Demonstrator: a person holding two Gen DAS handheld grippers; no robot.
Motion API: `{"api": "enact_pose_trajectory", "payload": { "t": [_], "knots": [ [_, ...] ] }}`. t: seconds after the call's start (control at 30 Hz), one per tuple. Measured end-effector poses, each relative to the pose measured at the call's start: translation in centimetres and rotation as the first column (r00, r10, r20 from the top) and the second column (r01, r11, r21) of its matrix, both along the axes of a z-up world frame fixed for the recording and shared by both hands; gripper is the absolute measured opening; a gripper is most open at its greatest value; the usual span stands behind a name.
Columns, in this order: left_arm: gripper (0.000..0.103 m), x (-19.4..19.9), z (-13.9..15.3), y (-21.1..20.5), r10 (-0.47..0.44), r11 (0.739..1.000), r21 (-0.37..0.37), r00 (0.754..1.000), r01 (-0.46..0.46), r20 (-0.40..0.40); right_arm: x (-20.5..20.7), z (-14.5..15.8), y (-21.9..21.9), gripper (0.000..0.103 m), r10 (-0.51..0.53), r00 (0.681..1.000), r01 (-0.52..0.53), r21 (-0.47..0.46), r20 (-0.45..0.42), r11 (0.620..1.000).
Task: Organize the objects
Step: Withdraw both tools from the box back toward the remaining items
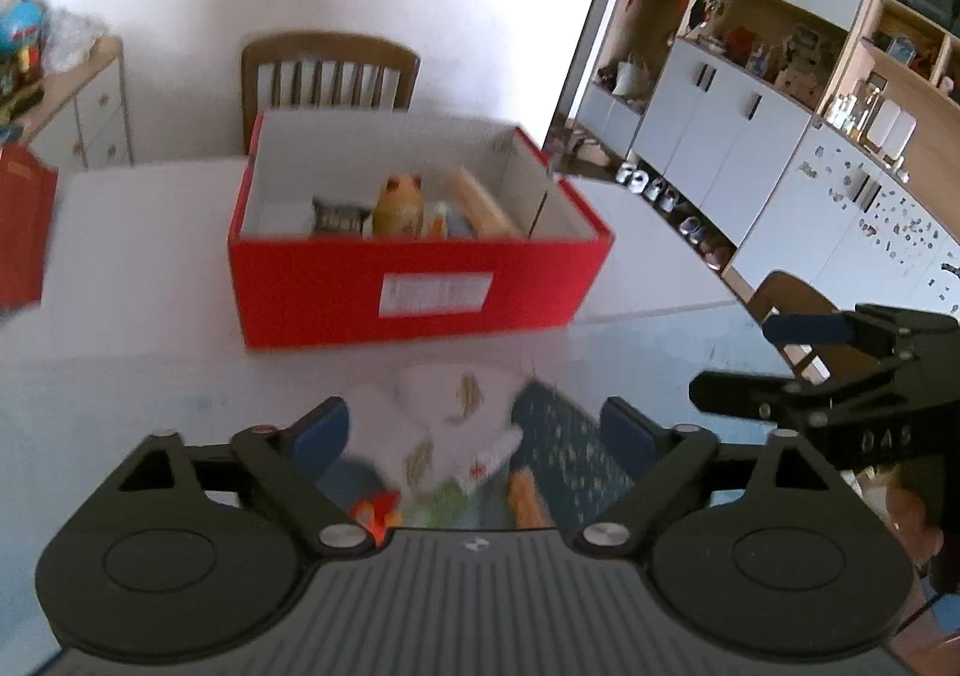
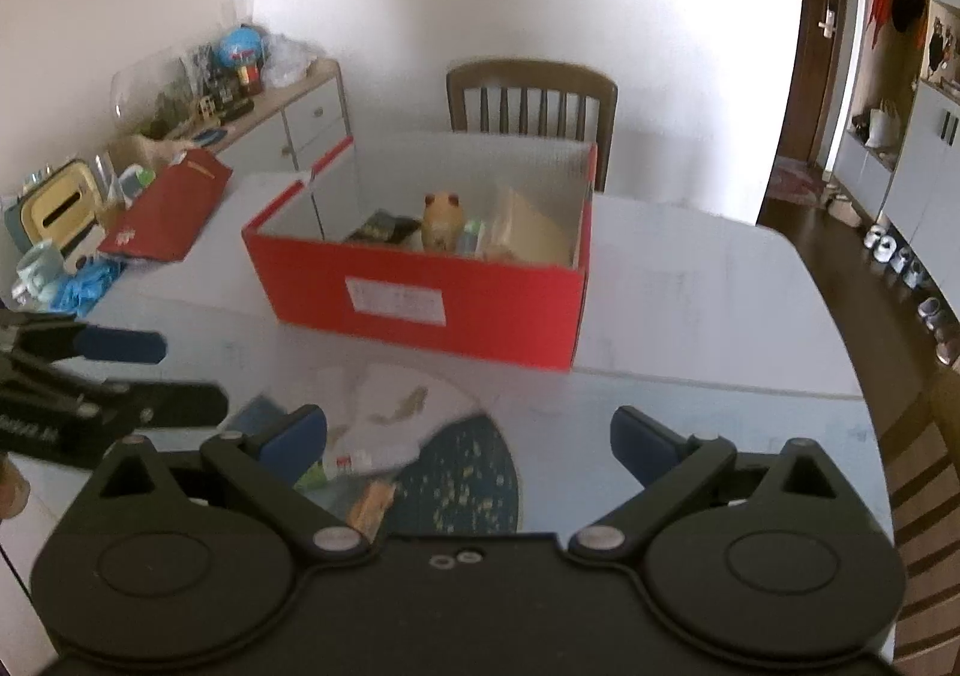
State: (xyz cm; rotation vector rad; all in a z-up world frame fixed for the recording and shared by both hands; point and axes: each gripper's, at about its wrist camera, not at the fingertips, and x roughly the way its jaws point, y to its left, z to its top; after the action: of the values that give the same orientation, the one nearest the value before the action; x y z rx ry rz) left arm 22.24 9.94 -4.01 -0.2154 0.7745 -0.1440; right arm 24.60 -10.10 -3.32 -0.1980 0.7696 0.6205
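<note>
Both my jaws stand wide open and hold nothing. The left gripper [image 1: 474,424] hangs over a small heap on the desk [image 1: 150,268]: a white cloth [image 1: 447,412] with fish prints, a dark blue patterned piece [image 1: 570,448] beside it, and orange bits I cannot make out through the blur. The cloth lies right between my left jaws, toward 12 o'clock. The right gripper [image 2: 468,436] has the blue piece between its jaws, with the cloth at 11. The red box [image 1: 420,280], already holding toys, stands beyond at 12. I'd drop straight down, pinch one bunched fold, and lift clear before swinging over the box rim.
</note>
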Motion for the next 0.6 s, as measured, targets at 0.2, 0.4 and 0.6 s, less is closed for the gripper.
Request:
{"api": "enact_pose_trajectory", "payload": {
  "t": [0.2, 0.4, 0.6],
  "knots": [
    [0.101, -2.8, -3.2, -0.1, 0.036, 0.999, -0.013, 0.998, -0.037, -0.049, -1.1, -1.9, 0.5, 0.101, 0.007, 1.0, -0.007, -0.037, -0.016, 0.999],
    [0.103, -5.3, -5.9, -1.2, 0.03, 0.999, 0.043, 0.998, -0.027, -0.054, -2.0, -3.5, 1.2, 0.101, 0.026, 0.999, -0.028, -0.059, -0.042, 0.998],
    [0.103, -6.6, -8.1, -2.3, -0.006, 0.997, 0.083, 0.997, 0.012, -0.074, -2.3, -5.0, 2.3, 0.101, 0.031, 0.997, -0.037, -0.087, -0.068, 0.996]
  ]
}}
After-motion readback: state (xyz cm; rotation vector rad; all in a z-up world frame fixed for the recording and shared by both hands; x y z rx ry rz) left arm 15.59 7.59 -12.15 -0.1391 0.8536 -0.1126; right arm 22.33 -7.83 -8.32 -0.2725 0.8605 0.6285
